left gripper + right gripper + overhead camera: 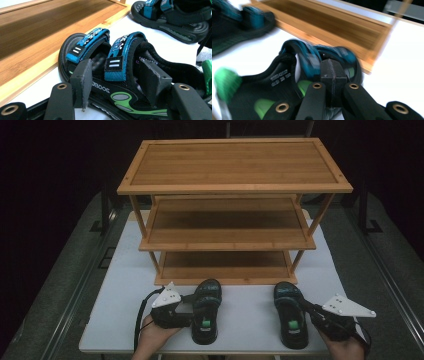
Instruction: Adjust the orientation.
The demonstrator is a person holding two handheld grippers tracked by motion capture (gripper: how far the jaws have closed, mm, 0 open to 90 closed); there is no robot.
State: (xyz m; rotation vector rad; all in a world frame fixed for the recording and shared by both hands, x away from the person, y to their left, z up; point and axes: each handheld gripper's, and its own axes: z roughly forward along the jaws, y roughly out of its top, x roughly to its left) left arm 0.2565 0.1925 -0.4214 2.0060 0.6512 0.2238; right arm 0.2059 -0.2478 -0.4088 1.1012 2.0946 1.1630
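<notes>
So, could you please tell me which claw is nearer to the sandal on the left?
Left. The left claw straddles the left sandal; the right claw is beside the right sandal.

The left gripper [186,306] lies near the table's front edge, held level in the left hand [152,334], jaws half apart. The right gripper [306,308], in the right hand [342,345], angles inward, jaws pressed together.

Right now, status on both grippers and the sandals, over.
Left gripper open, jaws astride left sandal. Right gripper shut at right sandal; grip unclear. Shelf rack just beyond the toes.
</notes>
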